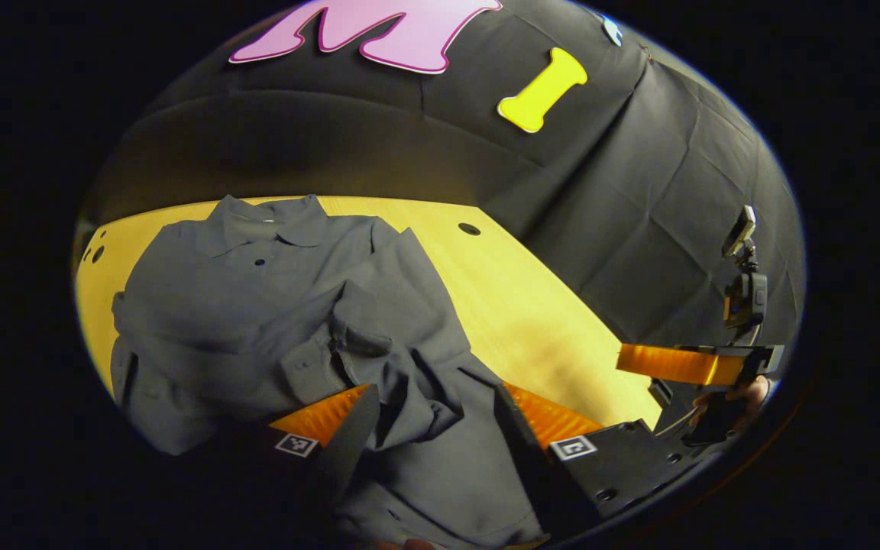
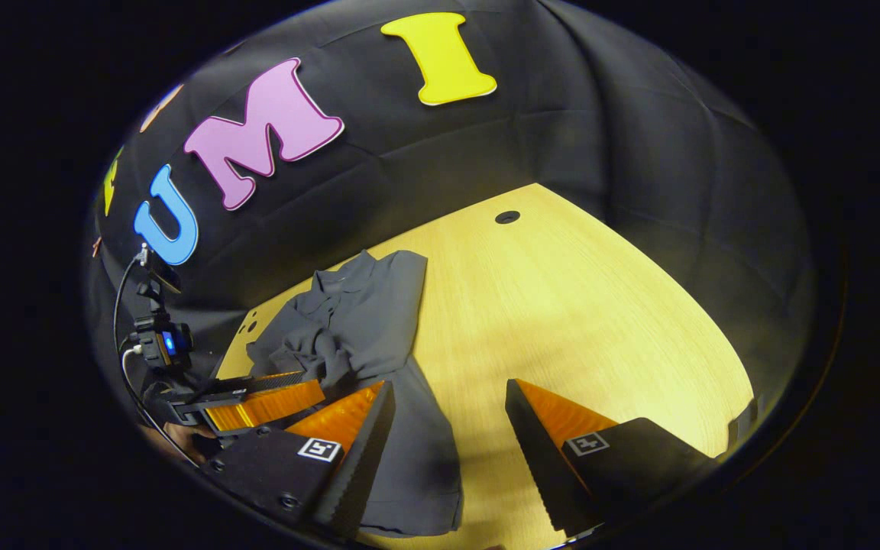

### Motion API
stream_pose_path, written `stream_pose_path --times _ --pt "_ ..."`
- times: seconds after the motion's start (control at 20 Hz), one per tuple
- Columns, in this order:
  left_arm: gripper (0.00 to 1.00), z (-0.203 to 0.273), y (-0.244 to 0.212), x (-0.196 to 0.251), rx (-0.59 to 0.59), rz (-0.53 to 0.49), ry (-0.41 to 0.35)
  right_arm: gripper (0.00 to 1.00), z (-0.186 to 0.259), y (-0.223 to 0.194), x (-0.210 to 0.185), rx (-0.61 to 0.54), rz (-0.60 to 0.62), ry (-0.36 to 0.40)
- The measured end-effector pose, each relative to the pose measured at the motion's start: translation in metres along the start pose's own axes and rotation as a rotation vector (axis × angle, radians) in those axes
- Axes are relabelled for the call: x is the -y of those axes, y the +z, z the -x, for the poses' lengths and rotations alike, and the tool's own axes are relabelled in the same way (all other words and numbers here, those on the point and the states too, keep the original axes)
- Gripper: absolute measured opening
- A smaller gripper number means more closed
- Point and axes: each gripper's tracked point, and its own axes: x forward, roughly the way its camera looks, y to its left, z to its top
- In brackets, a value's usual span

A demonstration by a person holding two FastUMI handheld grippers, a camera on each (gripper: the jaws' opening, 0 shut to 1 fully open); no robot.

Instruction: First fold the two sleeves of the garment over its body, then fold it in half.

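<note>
Grey shirt (image 1: 272, 321) lies on the wooden worktop (image 1: 532, 305), collar (image 1: 268, 221) at the far edge near the booth wall, hem toward the person. Sleeves look already folded in over the body, one cuff (image 1: 348, 336) bunched on top mid-chest, so my read is the half-fold is what's left.

Left gripper (image 1: 432, 416) spread wide above the lower body of the shirt, fabric between the fingers but not pinched. Right gripper (image 2: 448, 428) also wide, holding nothing, over the shirt's right edge and bare worktop. Each also shows at the side of the other's view.

Handling (judgement only):
- Light, limp woven cloth, no stiffness; it'll sag and drag when lifted.
- Folded sleeves are loose, likely to slide off if the hem gets jerked.
- Not fragile, moderate grip is enough, but a thin single layer can slip out of a shallow pinch.

Where to grab: the two hem corners nearest the person, one per gripper, pinching through both layers, then carry up toward the collar.
</note>
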Motion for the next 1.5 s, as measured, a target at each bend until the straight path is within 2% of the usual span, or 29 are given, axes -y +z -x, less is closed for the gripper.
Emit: stream_pose_path --times 0.35,0.4,0.45,0.7,1.15,1.5 --pt "0.96 0.072 -0.017 -0.035 0.038 -0.019 0.062 0.96 0.016 -0.031 -0.030 -0.047 0.044 0.012" --pt "0.92 0.084 -0.021 -0.044 0.044 -0.016 0.078 0.98 0.019 -0.037 -0.032 -0.057 0.059 0.006" --pt "0.96 0.094 -0.026 -0.053 0.048 -0.013 0.094 0.99 0.022 -0.044 -0.033 -0.066 0.074 -0.001" --pt "0.96 0.149 -0.047 -0.101 0.066 0.005 0.185 0.99 0.033 -0.075 -0.034 -0.118 0.097 -0.046" --pt "0.96 0.226 -0.101 -0.189 0.030 0.041 0.397 0.99 0.033 -0.108 -0.025 -0.184 0.114 -0.113" --pt "0.96 0.253 -0.153 -0.248 -0.066 0.052 0.562 0.99 0.034 -0.132 -0.014 -0.236 0.118 -0.146"
